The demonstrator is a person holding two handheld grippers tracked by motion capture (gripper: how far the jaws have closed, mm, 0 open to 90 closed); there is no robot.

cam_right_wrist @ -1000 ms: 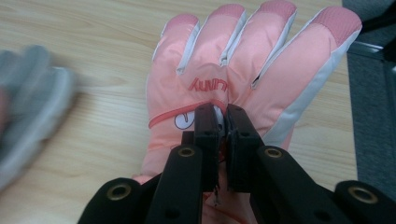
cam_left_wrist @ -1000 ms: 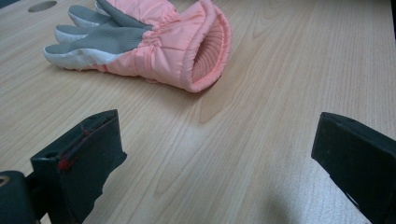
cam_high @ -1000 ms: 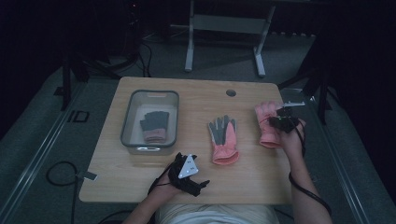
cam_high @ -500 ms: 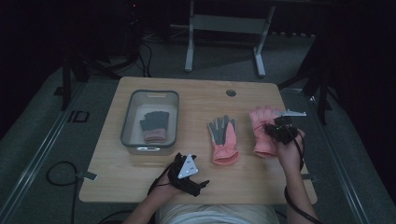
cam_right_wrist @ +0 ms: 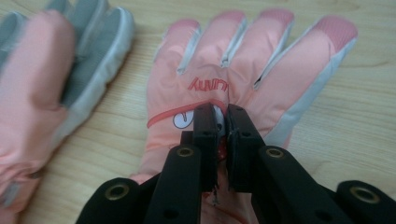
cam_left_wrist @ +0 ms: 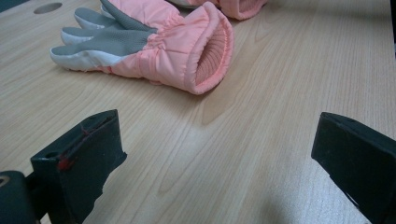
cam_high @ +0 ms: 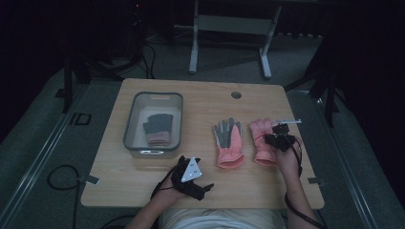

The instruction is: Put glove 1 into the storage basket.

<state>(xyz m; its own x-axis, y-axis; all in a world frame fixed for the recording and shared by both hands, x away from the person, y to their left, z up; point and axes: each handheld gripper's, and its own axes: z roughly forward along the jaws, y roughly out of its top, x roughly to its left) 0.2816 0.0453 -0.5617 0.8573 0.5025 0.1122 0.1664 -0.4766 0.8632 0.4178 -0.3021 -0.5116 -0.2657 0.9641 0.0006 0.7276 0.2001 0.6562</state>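
Two pink gloves lie side by side on the wooden table [cam_high: 143, 191]. The right glove [cam_high: 260, 136] lies back up, and my right gripper [cam_high: 276, 139] is shut on a fold of its fabric near the knuckles. In the right gripper view the jaws of the right gripper [cam_right_wrist: 223, 119] pinch that glove [cam_right_wrist: 261, 70], with the other glove [cam_right_wrist: 42, 84] to the left. The left glove [cam_high: 229, 143] lies grey palm up. My left gripper [cam_high: 203, 187] rests open near the front edge. In its own view the left gripper [cam_left_wrist: 219, 149] has bare wood between the jaws and the palm-up glove [cam_left_wrist: 159, 51] beyond.
A clear plastic bin [cam_high: 130, 143] stands at the left of the table and holds a grey and pink glove [cam_high: 157, 129]. A round cable hole [cam_high: 236, 95] sits near the far edge. A metal stand [cam_high: 229, 28] is on the floor behind.
My right gripper has carried the pink glove left and nearer the person, so it now lies close beside the palm-up glove. The left gripper has stayed put.
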